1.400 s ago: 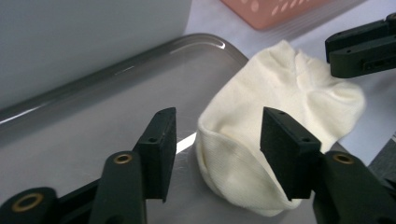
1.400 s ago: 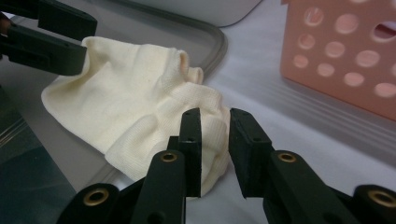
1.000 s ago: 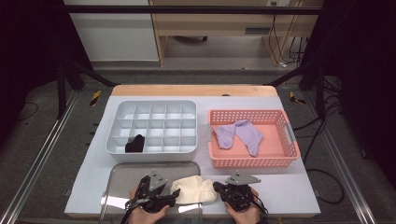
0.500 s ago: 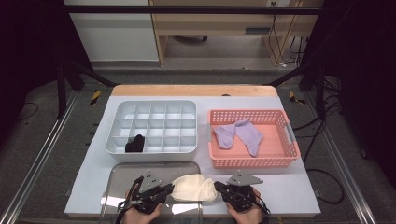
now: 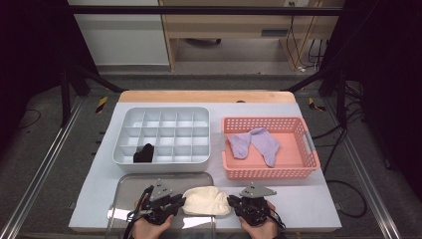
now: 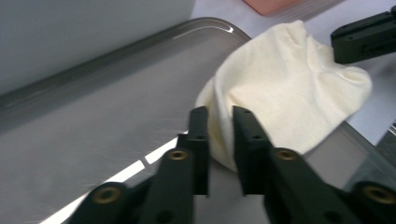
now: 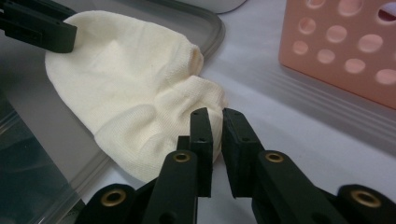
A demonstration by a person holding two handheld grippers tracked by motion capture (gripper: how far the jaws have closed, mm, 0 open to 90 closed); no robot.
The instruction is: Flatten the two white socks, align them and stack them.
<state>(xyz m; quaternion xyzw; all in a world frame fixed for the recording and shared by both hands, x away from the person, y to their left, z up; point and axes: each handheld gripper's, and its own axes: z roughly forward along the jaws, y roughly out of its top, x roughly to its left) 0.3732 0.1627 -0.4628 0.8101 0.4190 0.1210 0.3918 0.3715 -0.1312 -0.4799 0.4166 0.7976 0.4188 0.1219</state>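
A cream sock (image 5: 206,200) lies folded into a rounded bundle across the right rim of a grey metal tray (image 5: 130,185), half on the tray and half on the white worktop (image 5: 308,196) beside it, and this sock serves as the reference for the rest. The left gripper (image 5: 180,201) sits at its left end; in the left gripper view its jaws stand a narrow gap apart, having just been opening, with the sock's edge between them but apparently not pressed. The right gripper (image 5: 232,202) sits at the sock's right end, jaws likewise a slim gap apart after easing open, with cloth just at and behind their tips; whether it truly pinches the fabric I cannot tell. Holding both ends this way looks meant to keep the fold together while re-gripping it. Behind the sock to the left stands a grey divided organiser (image 5: 164,134) with a dark rolled sock (image 5: 144,153) in a front cell, the likely destination. Behind to the right, a pink basket (image 5: 298,172) holds lilac socks (image 5: 254,143). Dark floor and a wooden desk lie beyond the worktop.
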